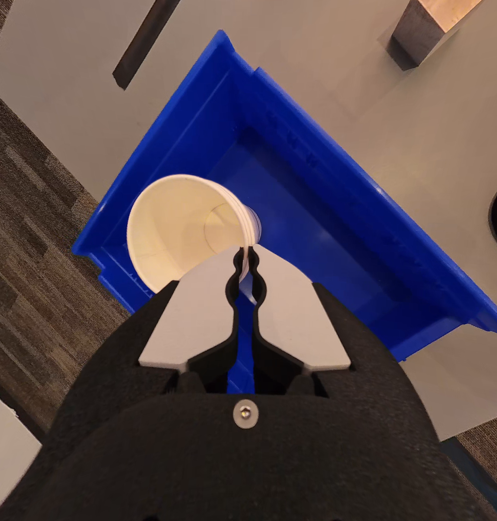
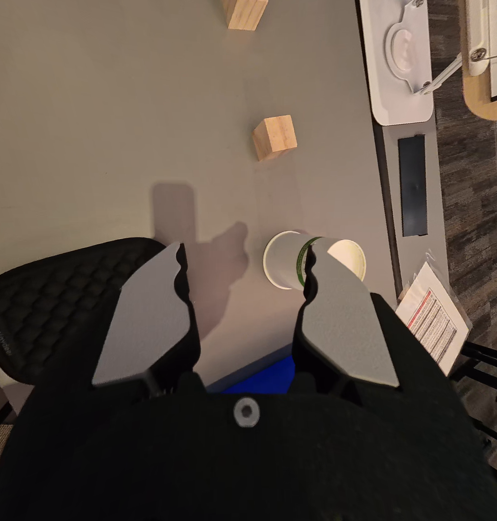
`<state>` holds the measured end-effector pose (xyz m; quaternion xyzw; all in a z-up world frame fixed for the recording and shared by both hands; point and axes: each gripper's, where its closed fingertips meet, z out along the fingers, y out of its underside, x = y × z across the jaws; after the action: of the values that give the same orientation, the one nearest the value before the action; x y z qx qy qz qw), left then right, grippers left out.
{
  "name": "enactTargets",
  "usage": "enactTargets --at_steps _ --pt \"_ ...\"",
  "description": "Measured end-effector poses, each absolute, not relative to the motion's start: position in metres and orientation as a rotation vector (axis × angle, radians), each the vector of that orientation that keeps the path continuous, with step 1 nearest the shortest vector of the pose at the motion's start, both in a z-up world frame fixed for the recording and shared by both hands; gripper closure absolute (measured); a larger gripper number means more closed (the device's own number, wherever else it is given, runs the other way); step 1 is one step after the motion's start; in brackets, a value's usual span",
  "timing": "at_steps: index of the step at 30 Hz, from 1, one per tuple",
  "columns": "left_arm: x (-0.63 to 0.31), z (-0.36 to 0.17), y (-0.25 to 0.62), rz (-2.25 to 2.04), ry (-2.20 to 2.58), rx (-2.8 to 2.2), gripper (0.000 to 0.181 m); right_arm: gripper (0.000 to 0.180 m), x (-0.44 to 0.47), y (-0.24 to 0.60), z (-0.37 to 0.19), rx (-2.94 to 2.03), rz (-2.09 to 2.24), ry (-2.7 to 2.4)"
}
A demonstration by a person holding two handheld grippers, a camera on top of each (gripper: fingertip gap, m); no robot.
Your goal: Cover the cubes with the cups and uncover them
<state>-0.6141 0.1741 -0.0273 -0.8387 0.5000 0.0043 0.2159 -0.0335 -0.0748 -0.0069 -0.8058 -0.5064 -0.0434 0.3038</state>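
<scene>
Matte black left tool [image 1: 245,248] pinched on nested smooth paper cups [image 1: 185,231]; right tool [image 2: 245,248] wide above a squat wooden cube [image 2: 275,136].

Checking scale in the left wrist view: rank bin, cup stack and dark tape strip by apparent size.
1. Blue bin
2. Cup stack, though it is held nearer the camera, so it looks bigger
3. Dark tape strip

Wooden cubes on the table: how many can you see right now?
2 certain in the right wrist view: one cube mid-table beyond the inverted cup, one cut off at the top edge. The cup may hide another.
</scene>
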Motion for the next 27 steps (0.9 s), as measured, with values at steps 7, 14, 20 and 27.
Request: enactTargets --at_steps 7,14,20,27 --pt "-0.613 -0.016 0.175 0.012 1.359 -2.311 0.178 0.102 -0.027 -0.077 -0.012 -2.155 -0.104 -1.332" --pt "-0.608 -0.005 0.172 0.050 1.366 -2.285 0.178 0.103 -0.024 -0.080 -0.015 -2.156 -0.095 -1.328" --pt "-0.602 0.015 0.169 0.108 1.368 -2.242 0.178 0.104 -0.021 -0.082 -0.015 -2.150 -0.089 -1.320" --pt "-0.589 0.073 0.160 0.125 1.310 -2.142 0.178 0.104 -0.031 -0.076 -0.010 -2.079 -0.044 -1.291"
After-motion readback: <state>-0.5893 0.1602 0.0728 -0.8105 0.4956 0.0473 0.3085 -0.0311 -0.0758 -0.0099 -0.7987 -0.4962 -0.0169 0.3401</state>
